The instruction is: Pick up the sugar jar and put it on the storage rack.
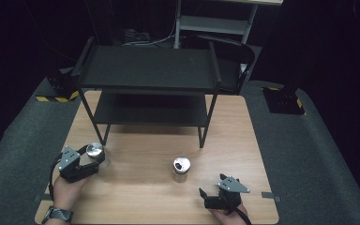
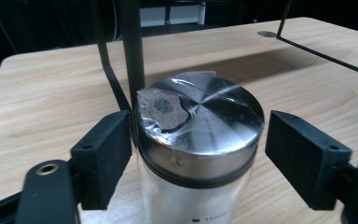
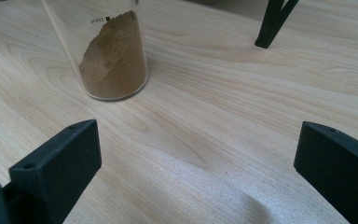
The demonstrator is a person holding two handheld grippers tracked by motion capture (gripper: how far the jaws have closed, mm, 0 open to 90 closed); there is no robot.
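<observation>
A clear glass jar with a shiny metal lid (image 1: 94, 150) stands on the wooden table at the front left. My left gripper (image 1: 95, 157) reaches around it just under the lid. In the left gripper view the jar (image 2: 200, 126) sits between the two black pads; the left pad (image 2: 103, 156) touches its side and the right pad (image 2: 307, 156) stands a little off it. A second jar (image 1: 181, 168) holding brown powder (image 3: 116, 60) stands near the table's middle. My right gripper (image 1: 212, 185) rests open near the front edge, to the right of that jar, with bare wood between its pads (image 3: 56, 163).
A black two-tier metal rack (image 1: 147, 68) stands on the far half of the table (image 1: 136, 201); its front legs (image 1: 107, 133) come down close behind the left jar. One leg (image 3: 270, 23) shows ahead of the right gripper. Grey carpet surrounds the table.
</observation>
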